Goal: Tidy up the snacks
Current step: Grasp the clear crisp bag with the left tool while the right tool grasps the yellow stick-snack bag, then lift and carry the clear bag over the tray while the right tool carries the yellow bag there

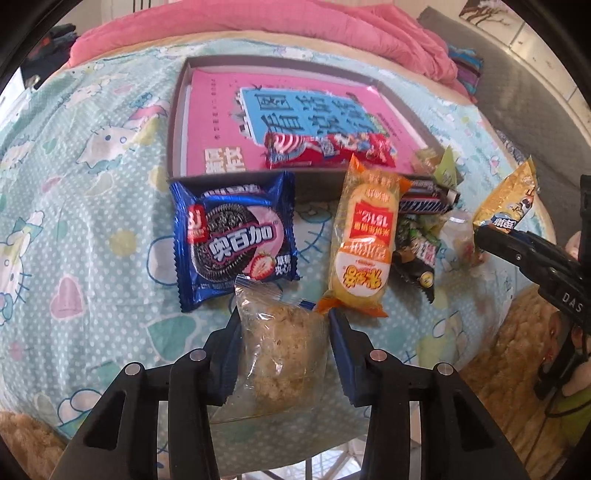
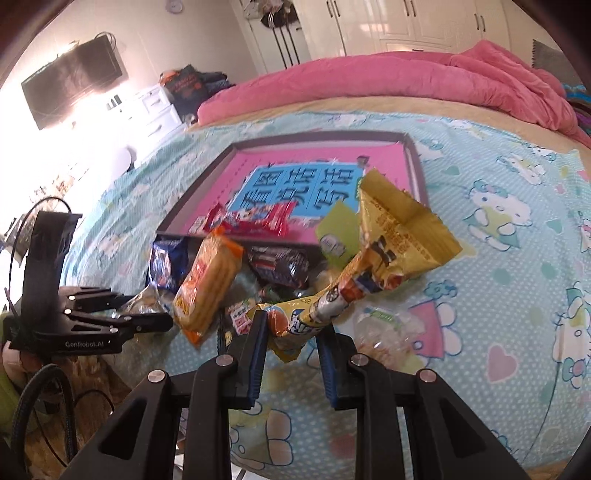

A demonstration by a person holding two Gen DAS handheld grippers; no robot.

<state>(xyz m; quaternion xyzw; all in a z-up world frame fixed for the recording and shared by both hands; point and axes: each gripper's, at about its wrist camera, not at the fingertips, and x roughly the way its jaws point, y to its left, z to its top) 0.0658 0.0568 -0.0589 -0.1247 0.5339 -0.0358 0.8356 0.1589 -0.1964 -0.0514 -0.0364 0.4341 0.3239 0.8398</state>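
My left gripper (image 1: 282, 325) is shut on a clear packet of crumbly cake (image 1: 280, 354), held low over the bed. My right gripper (image 2: 290, 332) is shut on a yellow snack bag (image 2: 391, 243) that sticks up ahead of it; that bag also shows in the left wrist view (image 1: 508, 199). A grey shallow box (image 1: 173, 122) with a pink book holds a red snack packet (image 1: 328, 149). In front of it lie a blue Oreo pack (image 1: 232, 240), an orange cracker pack (image 1: 364, 240), dark bars (image 1: 428, 195) and small candies (image 1: 417, 251).
The bed has a teal cartoon sheet (image 1: 92, 206) and a pink quilt (image 1: 258, 26) at the back. A clear wrapped snack (image 2: 388, 332) lies by the right gripper. A fuzzy tan rug (image 1: 517, 350) lies beyond the bed edge. White wardrobes (image 2: 388, 26) stand behind.
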